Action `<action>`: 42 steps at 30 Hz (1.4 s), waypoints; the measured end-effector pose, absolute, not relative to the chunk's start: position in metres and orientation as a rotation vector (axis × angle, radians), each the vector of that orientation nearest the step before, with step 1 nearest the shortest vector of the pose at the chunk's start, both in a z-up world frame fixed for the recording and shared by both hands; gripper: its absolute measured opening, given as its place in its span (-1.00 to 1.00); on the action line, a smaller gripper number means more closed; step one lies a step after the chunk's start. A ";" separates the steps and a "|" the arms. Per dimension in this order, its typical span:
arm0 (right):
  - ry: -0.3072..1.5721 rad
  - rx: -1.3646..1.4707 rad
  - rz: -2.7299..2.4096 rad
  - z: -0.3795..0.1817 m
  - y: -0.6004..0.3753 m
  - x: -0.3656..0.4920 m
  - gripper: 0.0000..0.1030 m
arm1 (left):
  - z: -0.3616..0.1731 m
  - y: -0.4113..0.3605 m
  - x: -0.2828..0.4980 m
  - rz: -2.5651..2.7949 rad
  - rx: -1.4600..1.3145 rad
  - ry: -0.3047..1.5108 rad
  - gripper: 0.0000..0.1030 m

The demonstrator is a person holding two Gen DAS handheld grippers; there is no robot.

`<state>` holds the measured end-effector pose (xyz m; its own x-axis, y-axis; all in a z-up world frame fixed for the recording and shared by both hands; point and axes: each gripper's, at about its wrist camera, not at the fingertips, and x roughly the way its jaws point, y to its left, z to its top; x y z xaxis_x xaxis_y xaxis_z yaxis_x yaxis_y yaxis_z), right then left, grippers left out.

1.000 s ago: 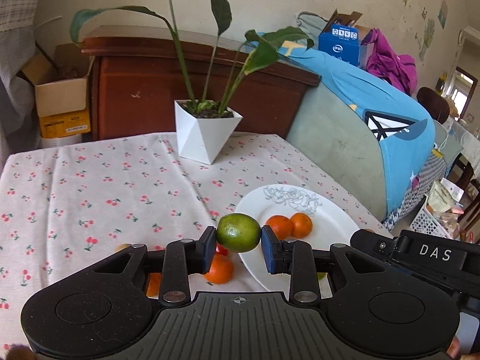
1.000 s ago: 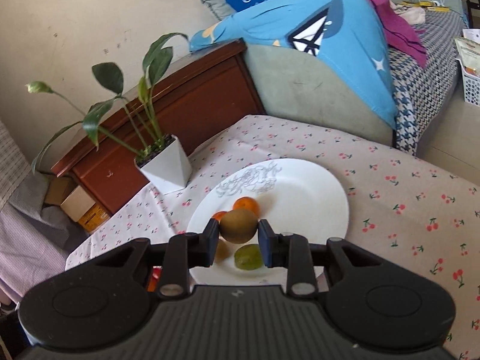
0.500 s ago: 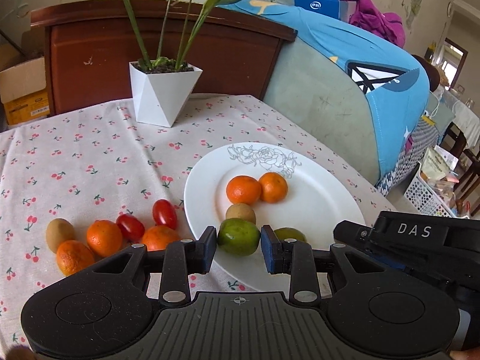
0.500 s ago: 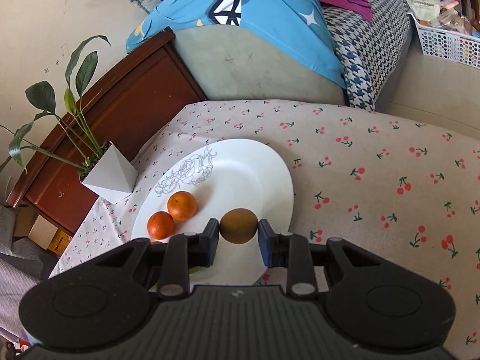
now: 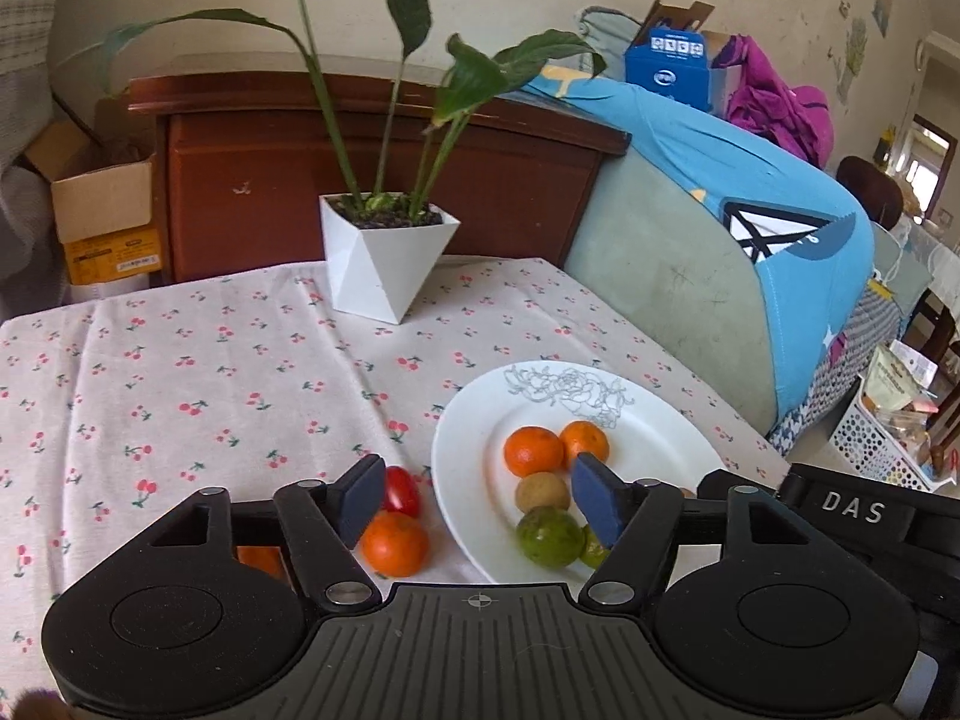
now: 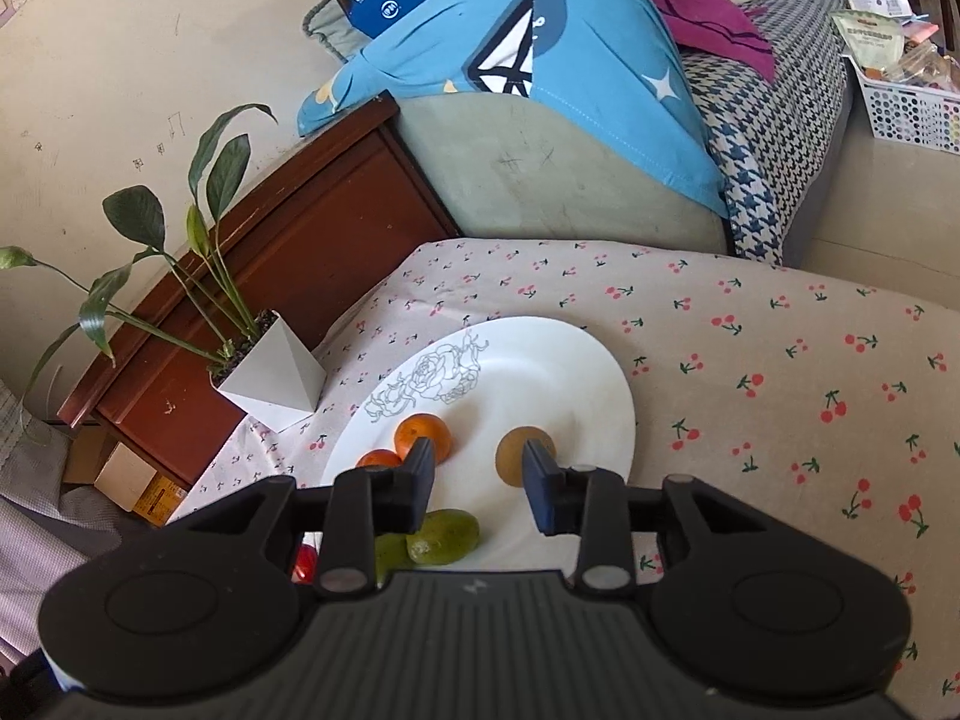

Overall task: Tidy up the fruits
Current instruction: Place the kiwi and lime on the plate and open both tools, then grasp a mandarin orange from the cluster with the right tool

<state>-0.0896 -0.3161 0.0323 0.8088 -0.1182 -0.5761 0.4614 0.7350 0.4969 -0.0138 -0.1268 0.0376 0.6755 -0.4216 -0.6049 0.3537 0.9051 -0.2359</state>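
the plate [image 5: 654, 420] is the landmark here. the left gripper [image 5: 478, 501] hangs over its near-left rim with its fingers [image 5: 362, 492] spreading apart, nothing between the pads. the lime [image 5: 550, 536] lies on the plate just below and slightly right of the gap's middle, free of both pads; a second green fruit [image 5: 594, 547] peeks out beside it behind the right finger. a kiwi [image 5: 542, 492] sits just behind the lime, and two oranges [image 5: 533, 450] lie further in toward the plate's middle.

off the plate, on the bench [image 5: 180, 372] to its left, a loose orange [image 5: 394, 543] and a cherry tomato [image 5: 401, 491] lie close to the rim, right beside the left finger. another orange shows partly behind the gripper body.

the right gripper [image 6: 477, 483] is over the plate's near-right part, its fingers [image 6: 538, 486] also opening; the brown kiwi [image 6: 521, 456] rests on the plate beyond the right pad and no pad presses on it.

judging by this, the unsorted fruit all lies left of the plate, so the left gripper is the nearer one. the loose orange is round, with no long axis to line up; a short shift left from the rim would put it between the fingers.
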 end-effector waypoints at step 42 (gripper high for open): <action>0.669 0.521 -0.028 0.015 -0.219 -0.066 -0.23 | 0.032 -0.007 -0.009 -0.144 -0.144 0.832 0.57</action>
